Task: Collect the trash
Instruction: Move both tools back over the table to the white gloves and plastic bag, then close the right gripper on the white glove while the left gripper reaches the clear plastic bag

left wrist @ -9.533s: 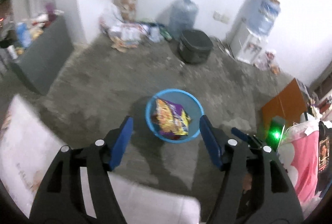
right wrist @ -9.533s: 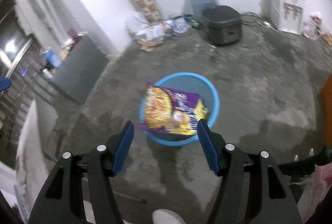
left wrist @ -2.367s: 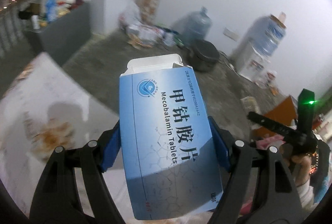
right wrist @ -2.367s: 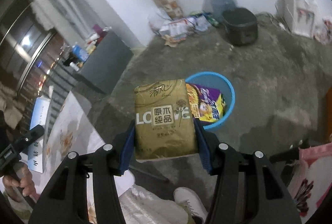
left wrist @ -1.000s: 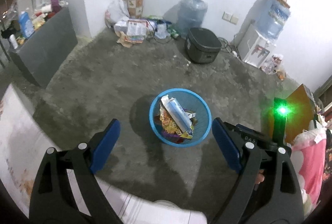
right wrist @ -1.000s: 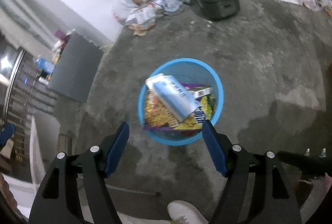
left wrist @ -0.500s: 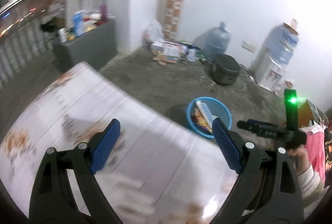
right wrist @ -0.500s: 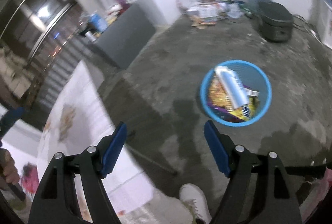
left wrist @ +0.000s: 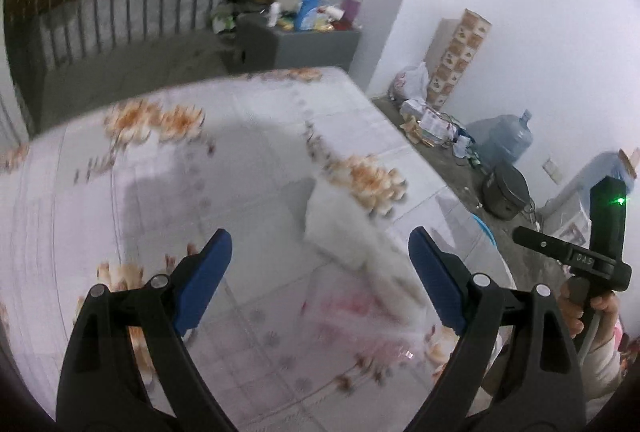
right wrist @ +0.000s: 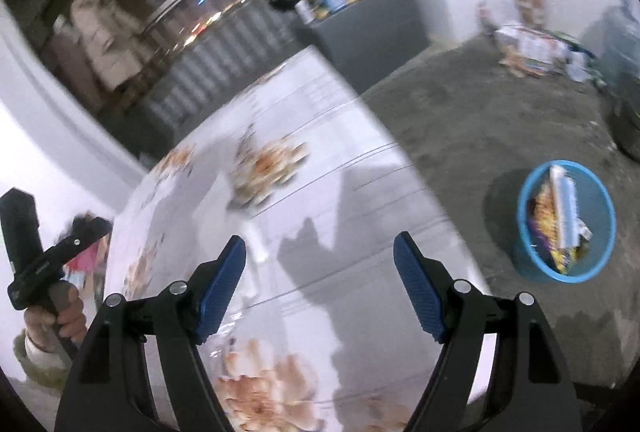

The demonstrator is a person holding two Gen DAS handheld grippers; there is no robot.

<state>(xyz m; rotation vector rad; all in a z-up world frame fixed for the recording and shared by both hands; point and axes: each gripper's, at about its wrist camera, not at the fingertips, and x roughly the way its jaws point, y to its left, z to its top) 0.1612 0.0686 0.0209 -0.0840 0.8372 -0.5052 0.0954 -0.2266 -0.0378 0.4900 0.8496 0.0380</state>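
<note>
My left gripper (left wrist: 320,272) is open and empty above the table with the white flowered cloth (left wrist: 200,192). A blurred white item (left wrist: 348,232), maybe a tissue or wrapper, lies on the cloth just ahead of it. My right gripper (right wrist: 320,280) is open and empty over the same table (right wrist: 280,192). The blue trash basket (right wrist: 566,272) stands on the floor to the right, holding a white-blue medicine box (right wrist: 566,210) and a purple-yellow snack bag (right wrist: 540,208). Only a sliver of its rim (left wrist: 486,232) shows in the left wrist view.
A grey cabinet (left wrist: 304,44) with bottles stands by the railing. Litter (left wrist: 428,116), a water jug (left wrist: 506,142) and a black cooker (left wrist: 506,192) line the far wall. The floor is bare concrete (right wrist: 480,120). The other hand-held gripper shows at each view's edge (left wrist: 576,260) (right wrist: 36,272).
Both grippers swung from over the basket back to the table. The medicine box and the gold packet held earlier are gone from the grippers; the box lies in the basket.
</note>
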